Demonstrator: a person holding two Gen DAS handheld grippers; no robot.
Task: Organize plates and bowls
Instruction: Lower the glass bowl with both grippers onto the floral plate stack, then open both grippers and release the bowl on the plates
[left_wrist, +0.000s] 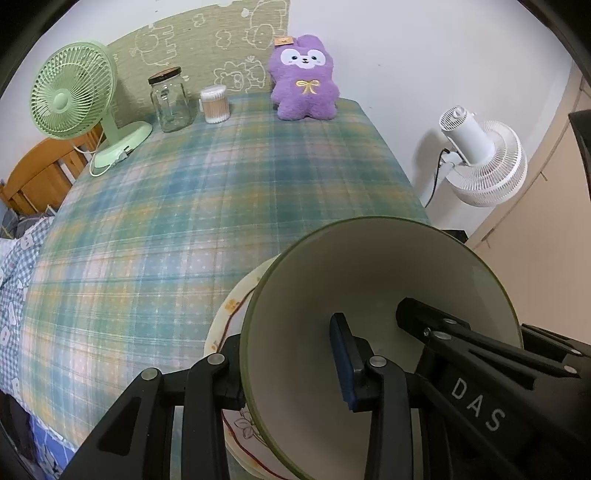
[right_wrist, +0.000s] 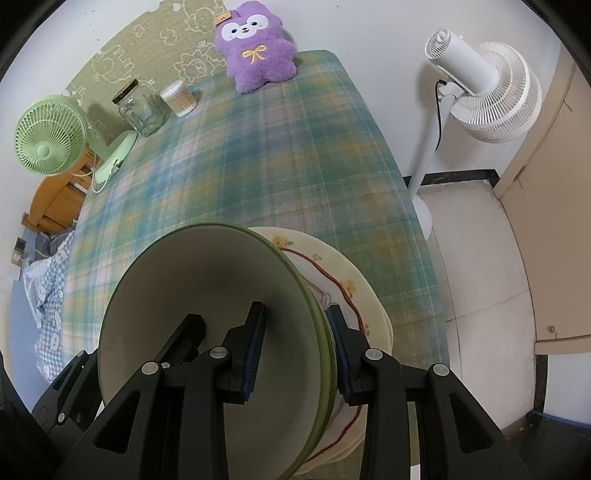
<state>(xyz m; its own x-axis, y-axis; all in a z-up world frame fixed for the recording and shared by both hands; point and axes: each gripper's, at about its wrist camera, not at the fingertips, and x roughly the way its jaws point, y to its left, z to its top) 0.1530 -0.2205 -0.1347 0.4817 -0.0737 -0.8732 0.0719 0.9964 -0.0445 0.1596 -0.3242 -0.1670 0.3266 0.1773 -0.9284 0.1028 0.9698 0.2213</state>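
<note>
Bowl (left_wrist: 369, 295), empty, sits on floral plates (right_wrist: 354, 291); both grippers, left (left_wrist: 288, 369) and right (right_wrist: 295, 347), clench its rim. Jar (left_wrist: 170, 99) at eleven o'clock. Floor visible only in right view.

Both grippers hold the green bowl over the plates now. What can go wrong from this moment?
1. Each gripper, left and right, pinches only the thin rim of the bowl, so it may slip or tilt.
2. The plates lie close to the table's near edge; a hard landing might push them off.
</note>
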